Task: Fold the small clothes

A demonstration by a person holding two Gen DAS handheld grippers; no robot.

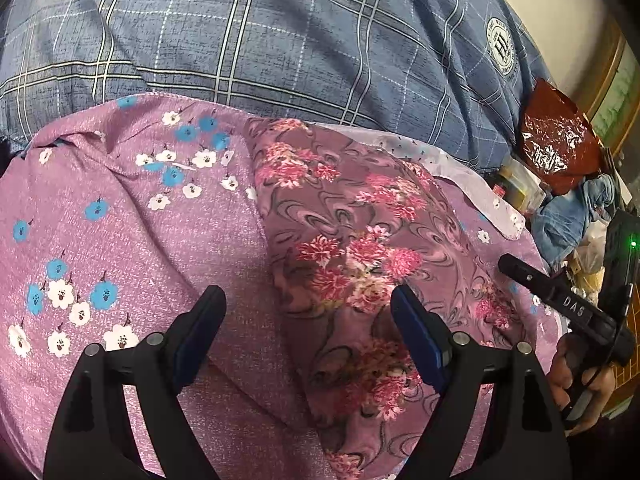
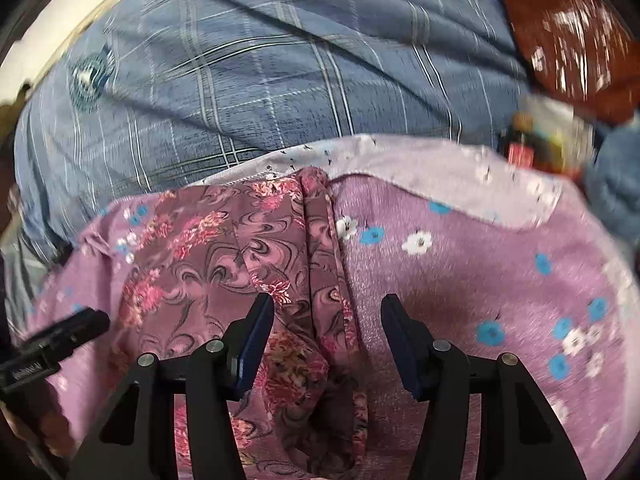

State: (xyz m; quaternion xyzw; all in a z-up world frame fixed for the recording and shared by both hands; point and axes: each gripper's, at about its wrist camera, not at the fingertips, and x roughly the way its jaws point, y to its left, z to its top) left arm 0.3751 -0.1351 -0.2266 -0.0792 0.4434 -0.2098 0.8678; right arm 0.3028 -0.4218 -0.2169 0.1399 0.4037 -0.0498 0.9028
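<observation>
A small mauve garment with pink flowers (image 1: 352, 248) lies folded on a purple sheet with blue and white blossoms (image 1: 120, 240). My left gripper (image 1: 308, 304) is open above the garment's near left edge, holding nothing. In the right wrist view the same garment (image 2: 224, 256) lies bunched in a long fold, and my right gripper (image 2: 326, 312) is open over its right edge, empty. The right gripper's body (image 1: 560, 300) shows at the right of the left wrist view. The left gripper's body (image 2: 52, 344) shows at the left of the right wrist view.
A blue plaid bedcover (image 1: 280, 32) rises behind the purple sheet. A pale lilac cloth (image 2: 420, 160) pokes out along the sheet's far edge. A red foil bag (image 1: 556, 136), blue cloth (image 1: 576, 212) and small boxes clutter the right side.
</observation>
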